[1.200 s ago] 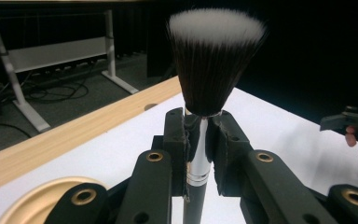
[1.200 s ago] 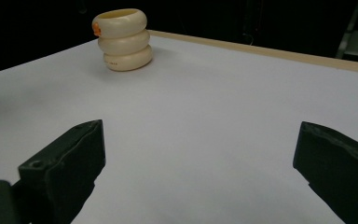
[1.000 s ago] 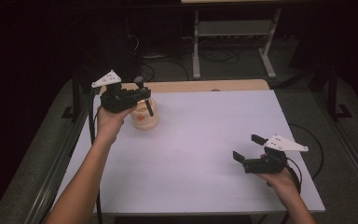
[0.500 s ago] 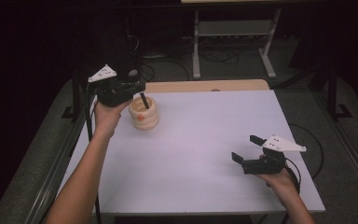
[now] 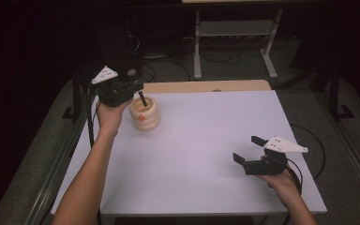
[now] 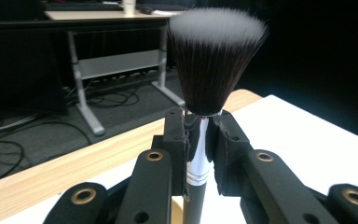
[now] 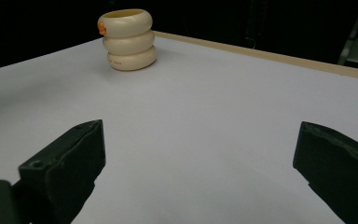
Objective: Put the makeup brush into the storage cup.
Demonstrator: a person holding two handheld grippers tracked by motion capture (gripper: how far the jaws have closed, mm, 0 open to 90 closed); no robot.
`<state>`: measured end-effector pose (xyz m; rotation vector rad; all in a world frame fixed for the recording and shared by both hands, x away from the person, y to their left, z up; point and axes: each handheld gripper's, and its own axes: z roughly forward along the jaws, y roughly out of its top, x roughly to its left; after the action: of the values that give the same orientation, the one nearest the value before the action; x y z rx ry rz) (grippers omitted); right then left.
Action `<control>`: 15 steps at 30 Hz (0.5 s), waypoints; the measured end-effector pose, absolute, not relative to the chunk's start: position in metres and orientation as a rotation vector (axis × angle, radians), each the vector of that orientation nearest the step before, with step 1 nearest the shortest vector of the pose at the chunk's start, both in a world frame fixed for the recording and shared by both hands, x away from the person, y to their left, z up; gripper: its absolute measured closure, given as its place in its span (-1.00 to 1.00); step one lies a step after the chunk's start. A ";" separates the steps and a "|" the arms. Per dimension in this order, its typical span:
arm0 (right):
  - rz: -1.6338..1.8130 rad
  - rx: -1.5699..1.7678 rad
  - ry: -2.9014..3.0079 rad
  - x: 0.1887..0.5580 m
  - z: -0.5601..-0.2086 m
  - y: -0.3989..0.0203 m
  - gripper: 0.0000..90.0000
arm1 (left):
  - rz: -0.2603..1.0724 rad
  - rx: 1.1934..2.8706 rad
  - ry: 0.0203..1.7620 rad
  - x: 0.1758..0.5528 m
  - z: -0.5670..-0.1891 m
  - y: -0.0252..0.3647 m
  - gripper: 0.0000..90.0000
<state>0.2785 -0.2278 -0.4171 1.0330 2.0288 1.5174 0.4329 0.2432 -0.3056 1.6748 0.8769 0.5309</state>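
Soft bristles top the brush point(image 6: 216, 56), so I pinch its stiff metal collar with my left gripper point(image 6: 200, 140), handle tip over the cup point(image 5: 145, 112). It is light, likely slick; a firm grip suits. My right gripper point(image 5: 252, 151) rests spread, well apart.

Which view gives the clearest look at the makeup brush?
The left gripper view: the brush stands close up, its dark bristles fanned out and its silver collar pinched between the left gripper fingers. In the high view only its thin dark handle can be made out, slanting into the cream holder.
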 end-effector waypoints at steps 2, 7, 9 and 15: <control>1.515 1.038 2.031 0.278 -0.417 -0.228 -0.96 | 0.537 1.669 0.903 0.434 -0.309 0.245 0.72; 1.514 1.036 2.031 0.278 -0.417 -0.228 -0.96 | 0.544 1.664 0.936 0.437 -0.317 0.250 0.72; 1.514 1.036 2.030 0.278 -0.417 -0.228 -0.96 | 0.552 1.673 0.945 0.438 -0.321 0.252 0.72; 1.512 1.040 2.031 0.278 -0.417 -0.228 -0.96 | 0.554 1.684 0.977 0.442 -0.332 0.258 0.72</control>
<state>0.2779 -0.2277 -0.4167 1.0397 2.0305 1.5121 0.4423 0.2578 -0.3322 1.6837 0.9775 0.5541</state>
